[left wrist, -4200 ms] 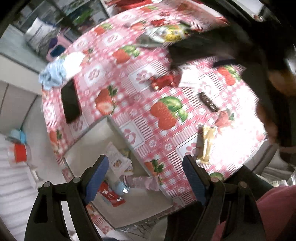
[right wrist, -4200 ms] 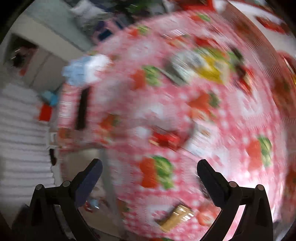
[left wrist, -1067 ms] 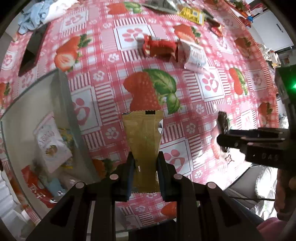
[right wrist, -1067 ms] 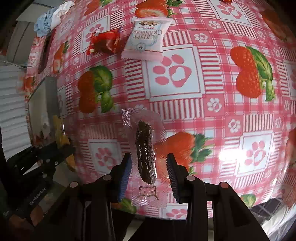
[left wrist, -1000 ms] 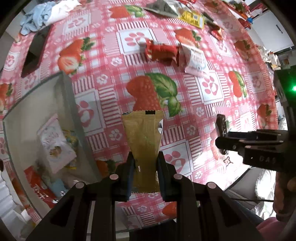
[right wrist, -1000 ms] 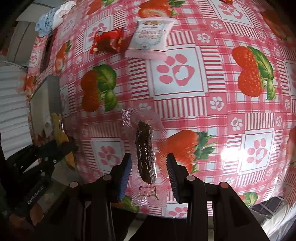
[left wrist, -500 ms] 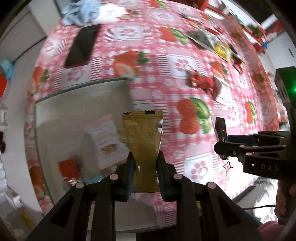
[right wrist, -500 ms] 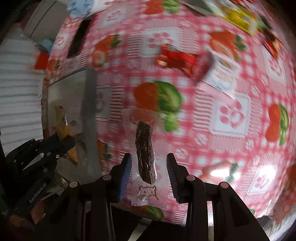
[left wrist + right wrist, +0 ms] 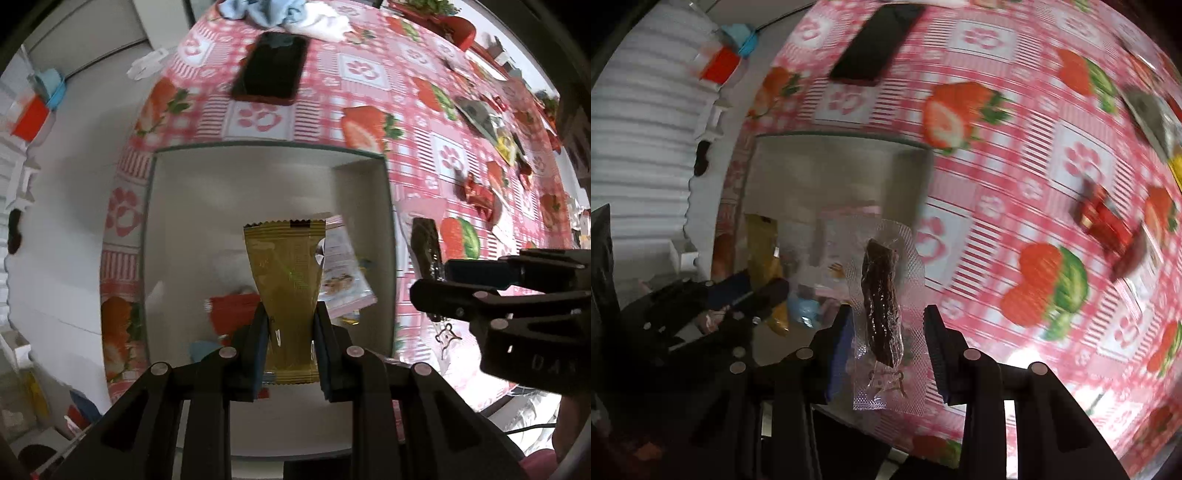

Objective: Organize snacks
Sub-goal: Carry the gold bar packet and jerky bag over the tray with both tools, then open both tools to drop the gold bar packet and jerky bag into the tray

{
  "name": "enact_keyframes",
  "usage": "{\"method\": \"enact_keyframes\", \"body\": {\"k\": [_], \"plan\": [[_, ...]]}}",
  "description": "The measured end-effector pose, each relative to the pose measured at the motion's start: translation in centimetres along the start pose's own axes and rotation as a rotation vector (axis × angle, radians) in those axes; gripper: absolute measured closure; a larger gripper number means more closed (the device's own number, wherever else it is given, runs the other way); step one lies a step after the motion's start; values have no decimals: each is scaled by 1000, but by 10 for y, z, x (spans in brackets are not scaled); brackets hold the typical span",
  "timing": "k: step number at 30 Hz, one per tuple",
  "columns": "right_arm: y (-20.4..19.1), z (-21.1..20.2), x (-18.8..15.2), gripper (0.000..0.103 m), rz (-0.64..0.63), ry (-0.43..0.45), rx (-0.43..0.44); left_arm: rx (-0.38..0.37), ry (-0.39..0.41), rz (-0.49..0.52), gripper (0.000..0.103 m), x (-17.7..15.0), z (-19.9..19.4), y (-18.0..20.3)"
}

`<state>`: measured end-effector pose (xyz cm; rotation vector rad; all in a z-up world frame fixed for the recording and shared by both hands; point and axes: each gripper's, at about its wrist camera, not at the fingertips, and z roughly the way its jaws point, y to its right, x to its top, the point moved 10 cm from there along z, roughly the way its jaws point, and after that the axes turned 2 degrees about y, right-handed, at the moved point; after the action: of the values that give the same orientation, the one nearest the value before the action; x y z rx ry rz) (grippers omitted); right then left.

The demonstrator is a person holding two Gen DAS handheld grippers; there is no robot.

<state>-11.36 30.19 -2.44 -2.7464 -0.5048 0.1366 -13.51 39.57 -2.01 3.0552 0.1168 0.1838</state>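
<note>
My left gripper (image 9: 290, 332) is shut on a gold snack packet (image 9: 286, 273) and holds it over the open white box (image 9: 177, 229), which holds several snacks. My right gripper (image 9: 888, 332) is shut on a clear packet with a dark brown snack (image 9: 881, 299), held near the box's right wall (image 9: 916, 184). The right gripper also shows in the left wrist view (image 9: 498, 288), to the right of the box. The left gripper shows at the left of the right wrist view (image 9: 738, 295).
A black phone (image 9: 271, 66) lies on the strawberry tablecloth (image 9: 369, 92) beyond the box. A red wrapped snack (image 9: 478, 194), a grey and yellow packet (image 9: 484, 118) and others lie to the right. Crumpled cloth (image 9: 280, 13) lies at the far edge.
Both grippers have moved left with their packets. The gold packet went from above the tablecloth to above the box. The dark snack came up to the box's right side.
</note>
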Motion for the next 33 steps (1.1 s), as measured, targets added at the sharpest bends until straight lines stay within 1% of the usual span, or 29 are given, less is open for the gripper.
{"method": "enact_keyframes", "body": {"k": [3, 10, 15, 23, 24, 25, 27, 29, 32, 33], "plan": [[-15, 9, 4, 63, -25, -13, -2, 3, -9, -14, 78, -2, 4, -10], [-31, 23, 9, 63, -27, -38, -1, 7, -25, -28, 78, -8, 11, -23], [-42, 31, 13, 63, -39, -47, -7, 8, -36, -23, 78, -15, 15, -25], [-58, 44, 10, 62, -55, -63, -3, 23, -42, -19, 77, -21, 18, -26], [-59, 45, 10, 59, -58, -66, -2, 25, -43, -17, 73, -22, 18, -26], [-59, 46, 9, 59, -61, -67, -8, 28, -43, -15, 68, -22, 18, -25], [-59, 47, 8, 59, -72, -67, -25, 36, -37, -15, 39, -22, 16, -24], [-58, 47, 7, 59, -70, -65, -30, 42, -24, -13, 29, -21, 14, -22], [-53, 43, 7, 58, -68, -57, -48, 40, -27, -10, 27, -21, 13, -19], [-50, 41, 7, 44, -68, -54, -57, 42, -31, -8, 27, -21, 13, -18]]}}
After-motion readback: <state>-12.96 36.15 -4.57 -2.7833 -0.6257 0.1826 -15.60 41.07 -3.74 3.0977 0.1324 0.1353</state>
